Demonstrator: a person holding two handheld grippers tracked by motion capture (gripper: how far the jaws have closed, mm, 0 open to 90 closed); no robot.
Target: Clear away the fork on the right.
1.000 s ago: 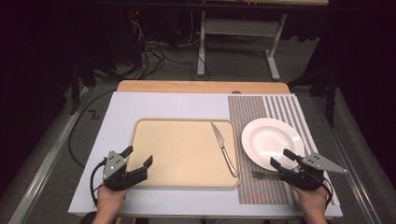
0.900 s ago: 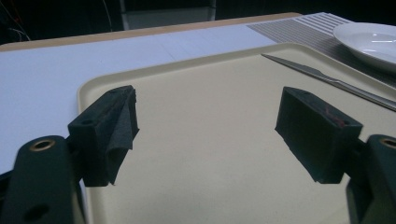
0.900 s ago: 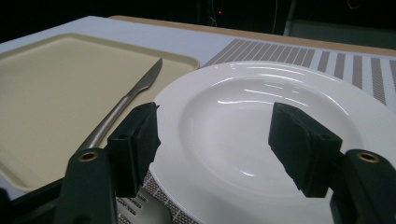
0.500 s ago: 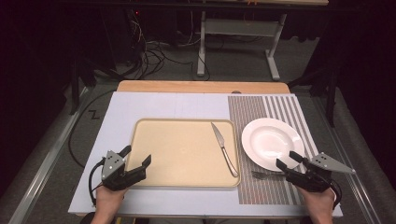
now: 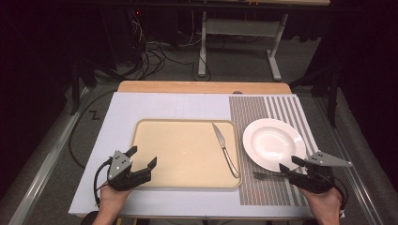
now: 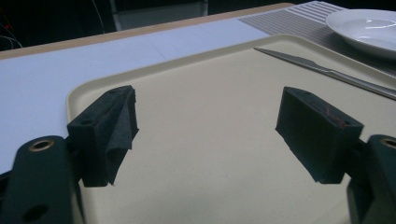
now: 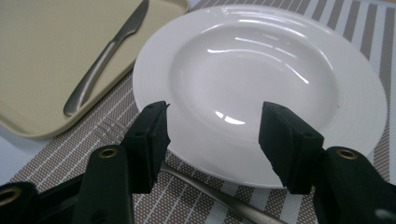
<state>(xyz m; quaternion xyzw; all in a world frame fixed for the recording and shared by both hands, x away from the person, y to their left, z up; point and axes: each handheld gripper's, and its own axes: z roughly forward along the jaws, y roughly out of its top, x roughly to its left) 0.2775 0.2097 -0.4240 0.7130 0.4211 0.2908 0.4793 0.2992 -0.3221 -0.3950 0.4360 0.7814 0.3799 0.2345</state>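
On the desk (image 5: 155, 105) there is one tray (image 5: 178, 150), one knife (image 5: 224, 149) lying by the tray's right edge, one plate (image 5: 273, 143), one fork (image 5: 268, 176) near the desk's front edge, and one striped mat (image 5: 263, 112) along the desk's right edge. Two tools: the left tool (image 5: 143, 158) and the right tool (image 5: 291, 164).

Left hand (image 5: 111, 199) low in lower left of high view, I keep left gripper (image 5: 143, 159) angled toward upper right, jaws spread wide, nothing between pads. In left gripper view, both pads rise from bottom corners, far apart. Right hand (image 5: 323, 202) at lower right of high view, right gripper (image 5: 290, 164) pointing up-left, grey three-cornered plate on top. Its jaws have just been closing, part open, gap empty.
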